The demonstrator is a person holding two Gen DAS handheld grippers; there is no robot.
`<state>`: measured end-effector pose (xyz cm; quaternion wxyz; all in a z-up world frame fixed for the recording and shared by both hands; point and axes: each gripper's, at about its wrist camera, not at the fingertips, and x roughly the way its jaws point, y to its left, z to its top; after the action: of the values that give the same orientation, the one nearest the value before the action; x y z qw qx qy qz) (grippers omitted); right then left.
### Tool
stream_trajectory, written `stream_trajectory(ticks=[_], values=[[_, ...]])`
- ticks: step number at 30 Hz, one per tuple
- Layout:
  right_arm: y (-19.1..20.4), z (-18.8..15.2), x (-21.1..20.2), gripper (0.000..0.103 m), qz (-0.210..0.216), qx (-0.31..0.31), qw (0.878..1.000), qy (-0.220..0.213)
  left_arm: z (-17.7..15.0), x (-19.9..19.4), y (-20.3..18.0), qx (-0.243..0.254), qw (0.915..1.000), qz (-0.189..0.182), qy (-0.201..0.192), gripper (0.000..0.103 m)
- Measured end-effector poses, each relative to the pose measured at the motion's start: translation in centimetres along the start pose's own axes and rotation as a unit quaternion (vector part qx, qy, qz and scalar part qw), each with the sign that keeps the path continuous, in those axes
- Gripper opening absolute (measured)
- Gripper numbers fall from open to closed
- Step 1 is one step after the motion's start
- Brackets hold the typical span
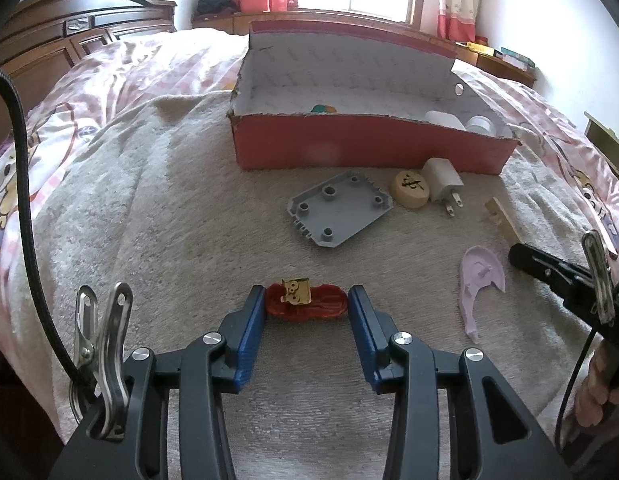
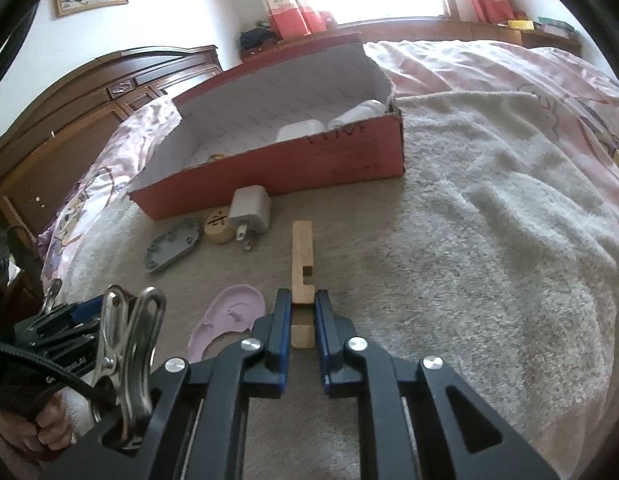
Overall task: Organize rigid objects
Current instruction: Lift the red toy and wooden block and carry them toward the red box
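My left gripper [image 1: 307, 292] sits low over the beige towel. Its blue pads touch both ends of a small red plastic piece [image 1: 329, 308] that carries a gold metal part [image 1: 296, 291]. In the right wrist view my right gripper [image 2: 302, 296] is shut on the near end of a notched wooden block [image 2: 301, 248], which stretches away toward the red cardboard box [image 2: 309, 164]. A grey plastic plate [image 1: 339, 208], a round wooden chess piece [image 1: 410, 189], a white charger plug [image 1: 443, 180] and a lilac plastic shell [image 1: 479, 276] lie loose on the towel in front of the box [image 1: 349, 148].
The box holds white containers [image 1: 445, 120] at its right end and a teal and orange item [image 1: 323, 109]. The towel [image 2: 489, 240] covers a pink quilted bed. A dark wooden headboard [image 2: 89, 120] stands to the left, and a window ledge lies behind the bed.
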<state>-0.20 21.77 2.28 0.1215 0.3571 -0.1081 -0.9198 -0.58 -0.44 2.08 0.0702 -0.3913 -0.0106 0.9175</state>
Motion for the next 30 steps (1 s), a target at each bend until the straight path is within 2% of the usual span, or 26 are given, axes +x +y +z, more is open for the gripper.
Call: stream_trajectory(ticks=[12,22,30], values=[[0.7,0.6,-1.0,0.012,0.021,-0.006,1.0,-0.019,1.9,-1.2,-1.0,0.009,0.9997,-0.014,-0.018,0.042],[0.8,1.7,-1.4,0.012,0.028,-0.012,0.999,-0.025,6.4,-1.2,-1.5,0.016,0.9988,-0.023,-0.04,0.042],[1.5,4.0,-1.5,0.012,0.021,-0.031,0.999,-0.036,10.1,0.0,-2.3,0.023,0.9984,-0.024,-0.044,0.042]])
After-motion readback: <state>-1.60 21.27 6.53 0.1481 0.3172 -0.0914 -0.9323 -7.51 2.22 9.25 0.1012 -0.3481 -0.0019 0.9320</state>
